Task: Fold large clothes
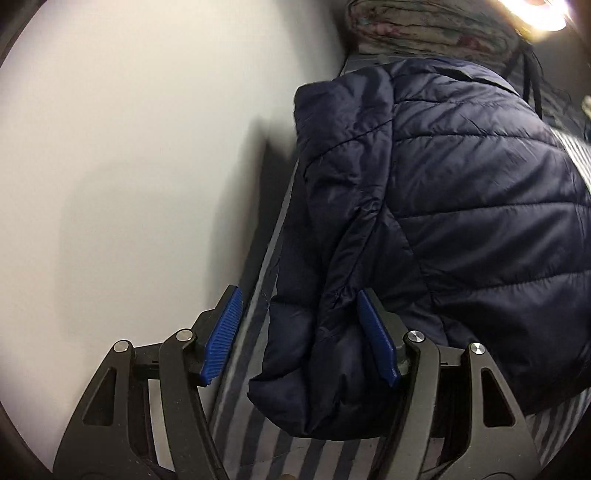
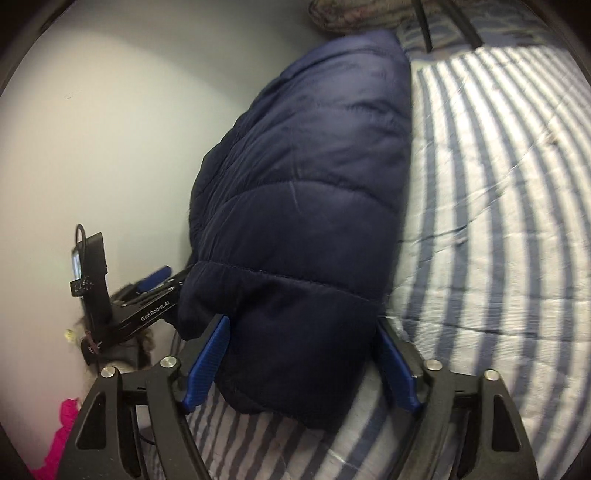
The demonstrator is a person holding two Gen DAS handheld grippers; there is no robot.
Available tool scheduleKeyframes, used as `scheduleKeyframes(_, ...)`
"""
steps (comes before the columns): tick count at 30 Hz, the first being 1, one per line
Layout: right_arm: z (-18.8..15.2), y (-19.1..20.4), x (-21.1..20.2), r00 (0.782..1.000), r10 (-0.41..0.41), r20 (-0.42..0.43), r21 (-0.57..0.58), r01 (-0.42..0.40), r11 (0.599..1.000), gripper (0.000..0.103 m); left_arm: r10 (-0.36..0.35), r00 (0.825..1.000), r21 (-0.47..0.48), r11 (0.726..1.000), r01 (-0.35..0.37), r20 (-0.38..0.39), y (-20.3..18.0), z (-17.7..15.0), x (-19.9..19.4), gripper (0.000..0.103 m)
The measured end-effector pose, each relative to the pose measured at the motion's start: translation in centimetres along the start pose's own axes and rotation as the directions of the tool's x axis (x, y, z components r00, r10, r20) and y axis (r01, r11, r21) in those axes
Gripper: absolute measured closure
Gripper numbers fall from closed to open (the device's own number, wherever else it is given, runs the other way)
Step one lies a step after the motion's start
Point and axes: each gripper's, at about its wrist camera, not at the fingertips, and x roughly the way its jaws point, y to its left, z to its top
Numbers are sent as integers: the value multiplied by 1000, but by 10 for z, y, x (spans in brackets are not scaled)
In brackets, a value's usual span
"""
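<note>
Left gripper: the left gripper [image 1: 299,338] is seen spread wide over the jacket's near left corner; the sleeve end lies between the blue pads [image 1: 376,338], one pad touching fabric, the other standing clear, so nothing is judged pinched.
Right gripper: the right gripper [image 2: 303,363] is seen straddling the near hem, jaws apart; whether its pads press the fabric cannot be told, and it is judged released.
Jacket: a navy quilted jacket [image 2: 306,184], already doubled into a long narrow bundle, is laid on the striped bedding [image 2: 498,221] along the bed's wall-side edge, beside the pale wall [image 1: 129,147].
Long axis: the bundle is run straight away from both tools toward the pillows [image 1: 424,26] at the far end.
Key relation: the near end is reached by both grippers alike, left corner and right corner; a lengthwise fold away from the tools is judged next.
Other: something pink [image 2: 62,432] is seen low beside the bed.
</note>
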Motion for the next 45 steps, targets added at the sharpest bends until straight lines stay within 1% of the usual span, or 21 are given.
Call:
scheduleKeyframes(1,1,1,4,1000,-5,-9,1,5,1000,35,7,1000,12,1000,-7,4,-1,0,0,36)
scheduleKeyframes(2,2,4,5,1000,-12,-13,-7,12,1000,48,17,1000,30,999,-17,9,-3,0,0,36)
scheduleKeyframes(5,6,18,3,997,-71,-16,-74,69,995,70,18,1000,58,998,-19,14,-8,-2,-6,36)
scheduleKeyframes(8,9,32,-7,995,-95,-9,-125,94,988,77,-20,1000,32,999,20,4,-7,-4,-14,36)
scheduleKeyframes(11,9,46,-23,992,-127,-6,-166,124,978,80,-66,998,15,998,66,-2,-7,-12,-24,36)
scheduleKeyframes(13,3,53,-41,988,-153,-13,-194,147,970,81,-116,993,11,993,116,-10,-11,-21,-35,36)
scheduleKeyframes(16,-14,55,-71,980,-198,-27,-235,186,954,81,-214,977,15,977,214,-19,-22,-39,-58,36)
scheduleKeyframes(18,-29,51,-91,975,-219,-42,-236,203,950,81,-284,958,21,958,285,-33,-33,-55,-77,36)
scheduleKeyframes(21,-56,39,-125,962,-263,-67,-224,243,944,81,-355,933,51,932,358,-56,-54,-77,-104,36)
scheduleKeyframes(24,-83,28,-155,952,-294,-80,-199,274,941,81,-402,914,134,904,406,-56,-81,-99,-129,36)
scheduleKeyframes(26,-97,23,-166,944,-320,-79,-200,299,933,81,-428,900,143,889,435,-77,-90,-108,-135,36)
scheduleKeyframes(27,-106,21,-168,939,-335,-83,-208,312,927,81,-431,899,149,886,439,-84,-92,-111,-137,36)
scheduleKeyframes(30,-119,12,-179,934,-338,-114,-198,312,929,69,-445,891,134,881,453,-87,-85,-102,-146,36)
scheduleKeyframes(32,-114,19,-185,934,-340,-106,-226,310,923,64,-456,889,123,881,457,-39,-71,-90,-156,36)
scheduleKeyframes(34,-107,28,-200,937,-338,-82,-286,303,909,63,-472,882,111,877,467,19,-55,-82,-174,36)
scheduleKeyframes(36,-105,37,-217,944,-327,-36,-322,298,898,63,-455,886,127,888,443,92,-46,-64,-190,36)
scheduleKeyframes(37,-99,40,-225,947,-320,8,-339,304,890,63,-441,890,140,894,425,113,-45,-60,-193,36)
scheduleKeyframes(38,-97,41,-231,949,-312,38,-346,305,887,62,-420,898,154,903,400,132,-48,-50,-193,36)
scheduleKeyframes(40,-80,44,-239,953,-291,82,-347,301,888,62,-403,902,154,911,381,152,-55,-31,-183,36)
scheduleKeyframes(42,-65,48,-240,944,-301,136,-347,330,878,62,-387,908,162,918,363,160,-62,-19,-167,36)
scheduleKeyframes(45,-30,50,-221,913,-348,213,-373,405,835,62,-365,920,135,928,348,140,-76,5,-130,36)
